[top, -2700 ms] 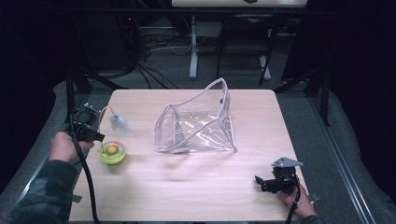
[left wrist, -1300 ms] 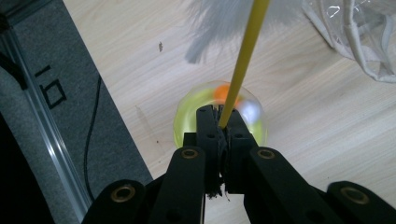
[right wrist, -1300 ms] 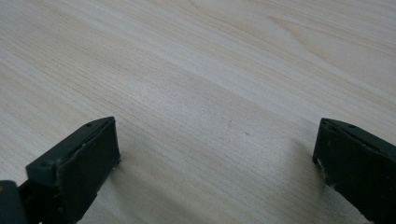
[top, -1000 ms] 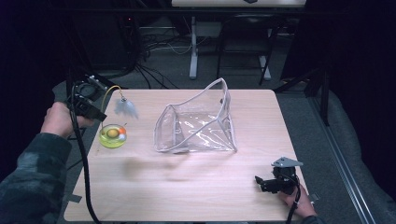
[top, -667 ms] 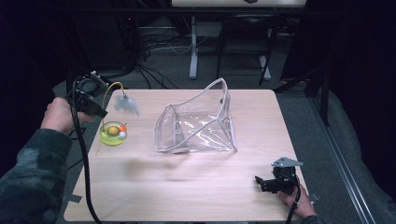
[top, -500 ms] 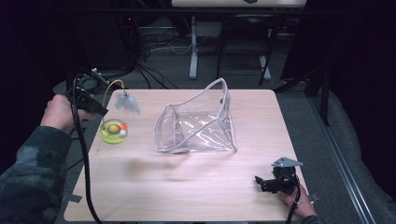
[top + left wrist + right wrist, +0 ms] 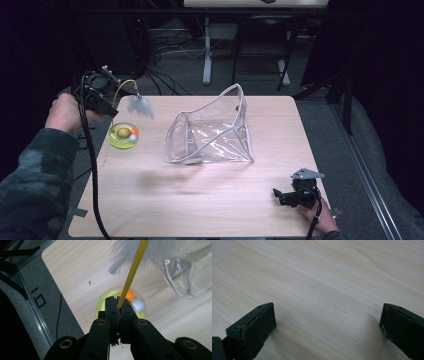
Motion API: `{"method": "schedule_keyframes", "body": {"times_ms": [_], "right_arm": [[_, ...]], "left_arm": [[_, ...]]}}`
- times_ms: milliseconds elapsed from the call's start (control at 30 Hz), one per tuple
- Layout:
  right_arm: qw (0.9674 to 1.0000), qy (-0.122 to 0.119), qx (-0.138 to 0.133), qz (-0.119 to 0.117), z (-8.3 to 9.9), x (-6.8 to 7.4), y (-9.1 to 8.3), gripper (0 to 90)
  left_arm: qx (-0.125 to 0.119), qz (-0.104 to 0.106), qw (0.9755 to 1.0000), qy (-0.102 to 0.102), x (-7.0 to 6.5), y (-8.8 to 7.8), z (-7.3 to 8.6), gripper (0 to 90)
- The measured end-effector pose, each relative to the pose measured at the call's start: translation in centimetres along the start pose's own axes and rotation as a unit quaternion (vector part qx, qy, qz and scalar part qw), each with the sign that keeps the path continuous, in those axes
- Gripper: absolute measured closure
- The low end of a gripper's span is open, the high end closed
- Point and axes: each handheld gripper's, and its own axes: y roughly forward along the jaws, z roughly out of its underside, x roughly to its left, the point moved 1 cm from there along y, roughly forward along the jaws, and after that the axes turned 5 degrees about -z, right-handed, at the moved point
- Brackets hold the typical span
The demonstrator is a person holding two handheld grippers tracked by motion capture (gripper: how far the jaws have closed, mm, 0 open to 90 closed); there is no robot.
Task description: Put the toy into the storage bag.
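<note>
Feather wand (image 7: 135, 102): in the high view, your left tongs (image 7: 107, 100) have lifted it off the worktop (image 7: 210, 200), at 10 o'clock from the clear pouch (image 7: 210, 132). Left gripper view: tongs clenched on the yellow stem (image 7: 131, 272) above the yellow dish (image 7: 122, 305). Right gripper view: right tongs (image 7: 327, 325) released, idle.

1. We see a pale wood-grain tabletop (image 7: 210, 205).
2. We note a translucent yellow-green dome (image 7: 123, 136) with orange and white balls inside.
3. We identify a yellow wand (image 7: 132, 272) ending in a white feather tuft (image 7: 140, 106).
4. We record a clear plastic pouch (image 7: 212, 132) with whitish-grey edging.
5. We see a black left tool (image 7: 117, 305), a black right tool (image 7: 327, 325), and a dark camouflage-patterned sleeve (image 7: 30, 185).
</note>
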Motion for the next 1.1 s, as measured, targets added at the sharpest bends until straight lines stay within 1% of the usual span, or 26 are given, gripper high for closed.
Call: {"method": "schedule_keyframes", "body": {"times_ms": [33, 100, 200, 300, 500, 600, 667, 800, 833, 967, 1100], "right_arm": [[1.0, 0.0, 0.0, 0.0, 0.0, 0.0, 0.0, 0.0], [1.0, 0.0, 0.0, 0.0, 0.0, 0.0, 0.0, 0.0], [1.0, -0.001, 0.001, 0.002, 0.0, 0.0, 0.0, 0.0], [1.0, 0.0, 0.0, 0.0, 0.0, 0.0, 0.0, 0.0], [1.0, -0.001, 0.0, 0.001, 0.0, 0.0, 0.0, 0.0], [1.0, -0.001, 0.0, 0.002, 0.0, 0.0, 0.0, 0.0], [1.0, -0.001, 0.0, 0.002, 0.0, 0.0, 0.0, 0.0], [1.0, -0.002, 0.0, 0.002, 0.0, 0.0, 0.0, 0.0], [1.0, -0.002, 0.0, 0.002, 0.0, 0.0, 0.0, 0.0], [1.0, -0.001, 0.001, 0.001, 0.0, 0.0, 0.0, 0.0], [1.0, 0.001, 0.0, -0.001, 0.0, 0.0, 0.0, 0.0]], "left_arm": [[-0.003, 0.0, 1.0, -0.002, 0.0, 0.0, -0.1, 87.9], [-0.003, -0.003, 1.0, 0.002, -0.1, -0.1, -0.3, 87.9], [-0.006, -0.002, 1.0, 0.002, -0.2, -0.2, -0.6, 87.9], [-0.004, -0.003, 1.0, 0.007, -0.3, -0.5, -1.0, 87.9], [-0.015, -0.006, 0.9998, 0.011, -0.7, -1.1, -1.8, 87.9], [-0.014, -0.004, 0.9997, 0.017, -1.0, -1.3, -2.3, 87.9], [-0.011, -0.005, 0.9996, 0.027, -1.2, -1.6, -2.7, 87.9], [-0.017, -0.005, 0.9991, 0.039, -1.8, -1.9, -3.3, 87.9], [-0.019, -0.001, 0.999, 0.041, -1.9, -1.9, -3.4, 87.9], [-0.024, 0.005, 0.9986, 0.046, -2.1, -2.3, -3.9, 87.9], [-0.022, 0.0, 0.9984, 0.053, -2.7, -2.7, -4.5, 87.9]]}}
